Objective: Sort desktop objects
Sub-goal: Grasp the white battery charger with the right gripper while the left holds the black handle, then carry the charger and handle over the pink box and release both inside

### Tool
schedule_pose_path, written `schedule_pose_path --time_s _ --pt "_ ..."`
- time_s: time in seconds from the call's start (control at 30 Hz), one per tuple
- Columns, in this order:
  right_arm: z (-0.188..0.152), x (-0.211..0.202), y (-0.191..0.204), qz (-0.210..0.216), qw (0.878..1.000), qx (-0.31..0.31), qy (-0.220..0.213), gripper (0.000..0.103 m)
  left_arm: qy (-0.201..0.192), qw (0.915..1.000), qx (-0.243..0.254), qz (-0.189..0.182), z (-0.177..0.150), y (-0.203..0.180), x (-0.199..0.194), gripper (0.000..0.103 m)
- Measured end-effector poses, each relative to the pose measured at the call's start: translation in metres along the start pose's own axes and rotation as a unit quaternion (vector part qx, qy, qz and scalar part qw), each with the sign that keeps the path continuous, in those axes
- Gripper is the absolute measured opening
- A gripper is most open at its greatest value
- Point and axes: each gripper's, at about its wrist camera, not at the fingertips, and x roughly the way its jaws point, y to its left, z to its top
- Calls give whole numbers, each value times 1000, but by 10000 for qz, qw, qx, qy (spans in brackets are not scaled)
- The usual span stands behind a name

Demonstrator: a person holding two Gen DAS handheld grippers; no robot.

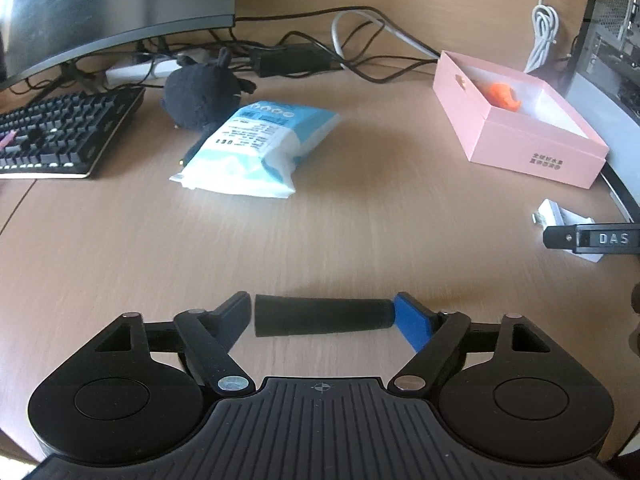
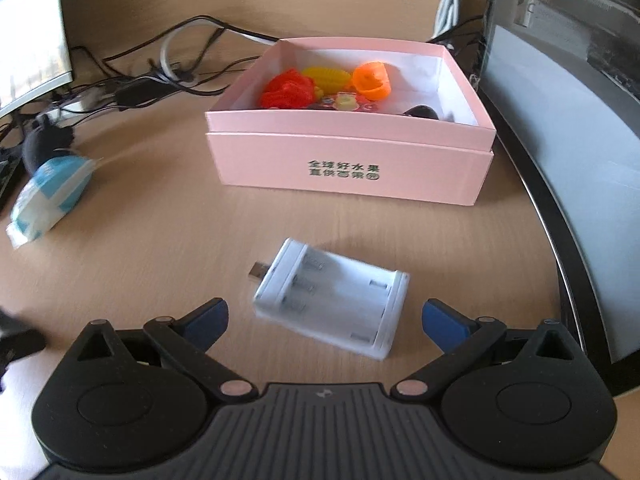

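Left wrist view: left gripper fingers pinch a black cylinder end to end, above the bench.
Left: keyboard, black plush, tissue pack.
Right: pink box.
Right wrist view: right gripper fingers spread, either side of a white battery holder lying on the bench.
Pink box: beyond the holder, coloured toys inside.

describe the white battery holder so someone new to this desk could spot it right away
Find the open pink box near the desk's right edge. On the bare wood just in front of it lies the battery holder, between the fingers of the open right gripper. It is the only flat white plastic tray there, with empty battery slots, metal springs and a small plug at one end.
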Motion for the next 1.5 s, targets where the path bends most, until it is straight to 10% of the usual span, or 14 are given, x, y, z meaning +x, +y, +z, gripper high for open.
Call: schedule_pose_path --time_s 0.13,0.3,0.4,0.6,1.5 --pt "0 1 -6 87 9999 -137 27 82 -17 10000 -78 -52 1 3 -6 91" --pt "-9 -9 -24 100 9994 -313 122 83 12 9999 4 -171 -1 -4 -6 93" --pt "-13 -12 -30 116 9997 -212 50 102 28 9998 78 -155 -2 -9 -6 94" --pt "-8 0 -29 43 9991 411 44 102 31 9999 83 -75 -3 -10 -10 95" --pt "-19 -8 -6 300 9982 -497 -120 92 164 9993 310 129 -8 -31 -2 80"
